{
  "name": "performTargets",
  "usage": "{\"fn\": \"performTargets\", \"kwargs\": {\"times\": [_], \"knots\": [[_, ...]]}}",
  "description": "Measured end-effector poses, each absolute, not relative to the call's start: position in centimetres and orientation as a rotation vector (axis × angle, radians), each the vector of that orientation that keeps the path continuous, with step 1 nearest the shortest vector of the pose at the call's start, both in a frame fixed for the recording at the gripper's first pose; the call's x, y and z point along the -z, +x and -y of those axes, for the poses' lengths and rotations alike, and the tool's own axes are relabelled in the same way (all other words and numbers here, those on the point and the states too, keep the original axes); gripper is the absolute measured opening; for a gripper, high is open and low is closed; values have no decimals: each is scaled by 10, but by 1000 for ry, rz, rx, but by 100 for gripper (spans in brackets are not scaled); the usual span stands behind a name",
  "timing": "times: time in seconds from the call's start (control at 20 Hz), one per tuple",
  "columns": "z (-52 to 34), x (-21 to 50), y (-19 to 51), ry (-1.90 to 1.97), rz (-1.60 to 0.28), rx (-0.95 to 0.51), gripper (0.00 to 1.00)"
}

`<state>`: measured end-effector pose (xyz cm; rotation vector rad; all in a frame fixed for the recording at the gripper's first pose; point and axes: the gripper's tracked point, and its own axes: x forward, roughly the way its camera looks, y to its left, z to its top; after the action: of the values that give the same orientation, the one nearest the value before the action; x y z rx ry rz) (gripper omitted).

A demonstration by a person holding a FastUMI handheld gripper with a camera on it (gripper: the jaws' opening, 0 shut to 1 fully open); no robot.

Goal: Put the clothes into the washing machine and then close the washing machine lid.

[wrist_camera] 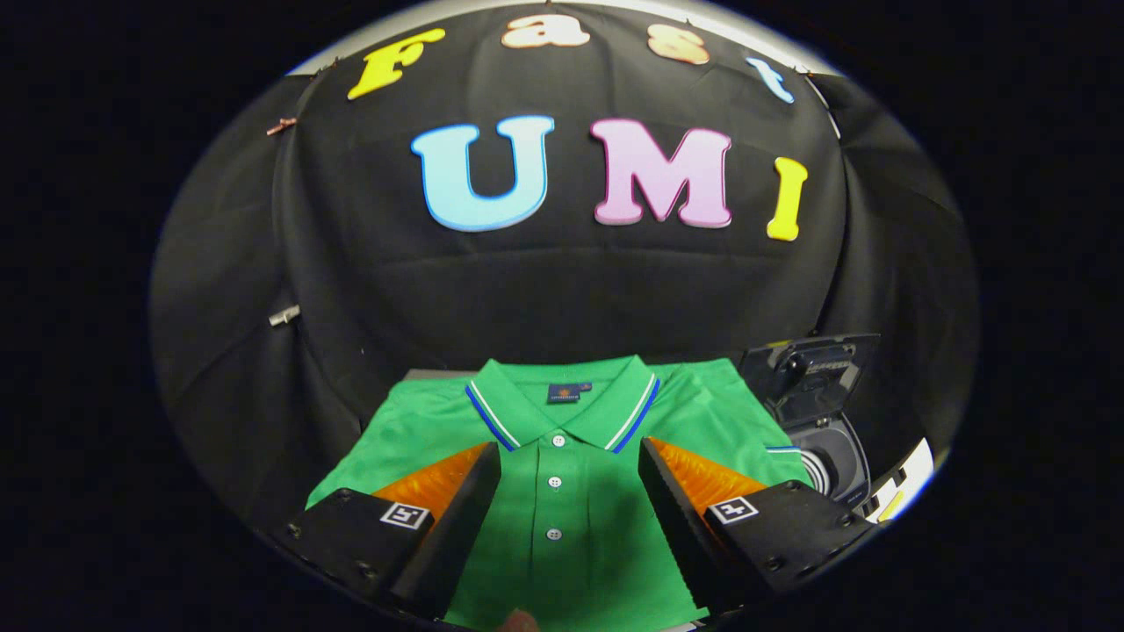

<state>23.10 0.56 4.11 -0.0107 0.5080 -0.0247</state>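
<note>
The tool (pixel 569 456) is held released, its two fingers spread wide at the bottom of the frame, hovering above the cloth with nothing between them but the shirt's button placket; neither finger can be said to press on anything. The green polo shirt (pixel 562 518), the task's garment, is laid flat and folded in the lower middle of the frame, collar (pixel 562 408) toward the booth wall, buttons running down between the fingers; what carries it is hidden beneath it. At the lower right of the frame, just beside the shirt's sleeve, the washing machine (pixel 830 461) is seen with its lid (pixel 812 373) raised and its opening exposed.

The step in hand is judged to be the first grasp of the shirt; it would be done well if the tool were lowered over a bunched fold near the placket, so that several layers are caught at once rather than one thin sheet; a trailing sleeve could snag on the opening's rim.
</note>
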Motion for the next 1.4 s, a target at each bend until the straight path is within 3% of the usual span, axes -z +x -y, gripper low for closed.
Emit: {"fn": "performTargets", "kwargs": {"times": [0.55,0.65,0.75,1.1,1.35,1.4], "knots": [[2,7,231,-29,-1010,45,100],[6,10,233,-56,-1090,39,91],[8,10,232,-58,-1134,44,91],[16,11,240,0,-1130,72,19],[15,7,241,-79,-1022,40,19],[17,5,234,-88,-1019,52,5]]}}
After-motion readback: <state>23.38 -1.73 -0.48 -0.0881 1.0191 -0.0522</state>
